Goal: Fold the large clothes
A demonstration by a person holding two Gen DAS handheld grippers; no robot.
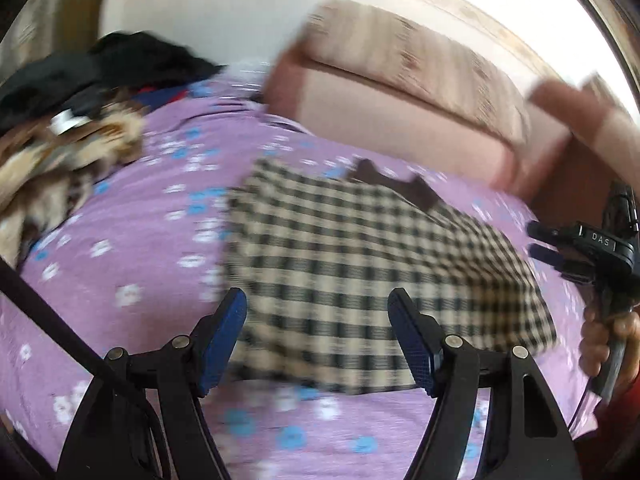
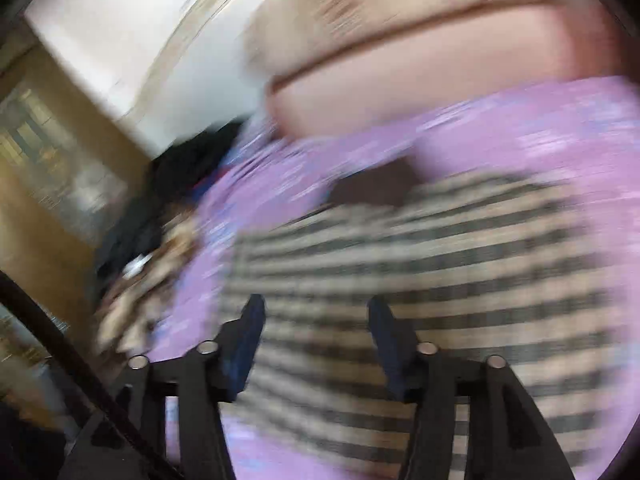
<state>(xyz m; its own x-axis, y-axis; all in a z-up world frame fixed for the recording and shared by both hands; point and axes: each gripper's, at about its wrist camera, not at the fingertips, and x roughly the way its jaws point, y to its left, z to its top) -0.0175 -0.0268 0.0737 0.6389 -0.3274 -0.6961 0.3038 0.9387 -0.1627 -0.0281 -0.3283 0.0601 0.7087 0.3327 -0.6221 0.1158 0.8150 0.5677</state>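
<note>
A beige-and-black checked garment [image 1: 360,264] with a dark brown collar [image 1: 396,184] lies folded flat on the purple flowered bedsheet [image 1: 132,240]. My left gripper [image 1: 316,304] is open and empty, held above the garment's near left edge. My right gripper [image 1: 538,240] shows at the right edge of the left wrist view, held in a hand, its jaws a little apart beside the garment's right side. In the blurred right wrist view the right gripper [image 2: 316,312] is open and empty above the checked garment [image 2: 420,280].
A pile of clothes, brown patterned [image 1: 60,168] and black [image 1: 100,68], sits at the bed's far left. A pink padded headboard [image 1: 400,92] stands behind the bed, with a white wall [image 1: 200,8] beyond. The clothes pile [image 2: 148,248] and a wooden door [image 2: 48,160] show in the right wrist view.
</note>
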